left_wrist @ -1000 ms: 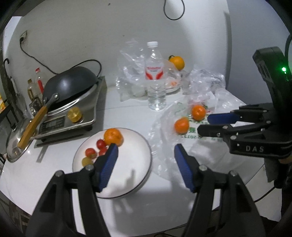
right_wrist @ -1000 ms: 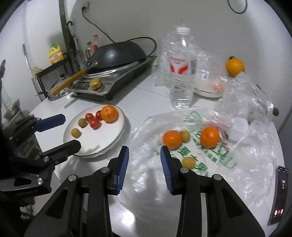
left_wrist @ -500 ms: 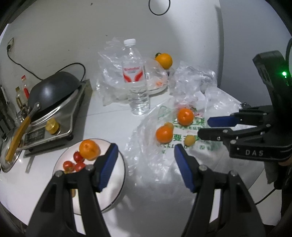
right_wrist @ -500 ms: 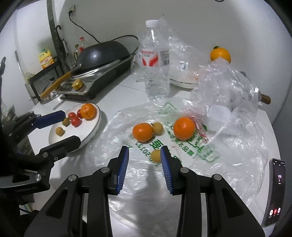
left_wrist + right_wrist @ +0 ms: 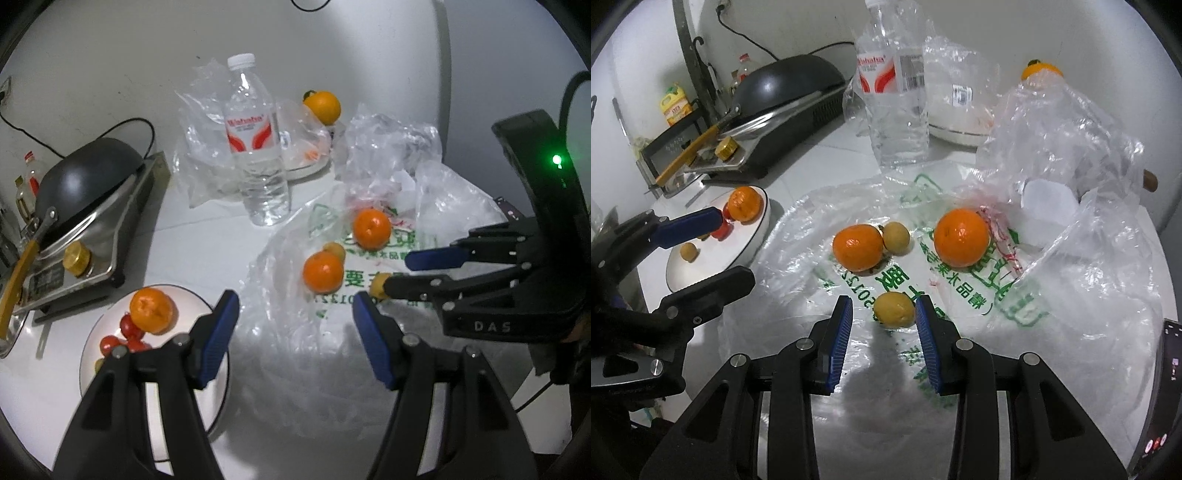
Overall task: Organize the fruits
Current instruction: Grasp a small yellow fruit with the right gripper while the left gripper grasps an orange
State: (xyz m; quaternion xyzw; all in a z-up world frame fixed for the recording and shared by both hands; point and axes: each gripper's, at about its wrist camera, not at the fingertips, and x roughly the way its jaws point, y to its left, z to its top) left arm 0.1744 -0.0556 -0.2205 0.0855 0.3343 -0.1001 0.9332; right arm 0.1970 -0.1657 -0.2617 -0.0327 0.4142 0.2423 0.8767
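Two oranges (image 5: 857,247) (image 5: 961,237) and two small yellow fruits lie on a flat clear plastic bag (image 5: 960,332) with green print. My right gripper (image 5: 884,326) is open low over the bag, and the nearer yellow fruit (image 5: 894,309) sits at its fingertips with a gap to the left pad. My left gripper (image 5: 295,332) is open and empty above the bag's left edge, beside the white plate (image 5: 192,306). The plate holds an orange (image 5: 152,311), cherry tomatoes (image 5: 129,332) and a small yellow fruit (image 5: 688,251).
A water bottle (image 5: 258,147) stands behind the bag. A wok on an induction cooker (image 5: 85,177) fills the left. Another orange (image 5: 322,105) rests on a bag-covered dish at the back. Crumpled plastic (image 5: 1063,129) rises at the right, with a phone (image 5: 1160,398) at the table edge.
Both grippers have moved toward the plastic bag and lower. The left one swung from over the plate to the bag's edge. The right one closed in on the small yellow fruit.
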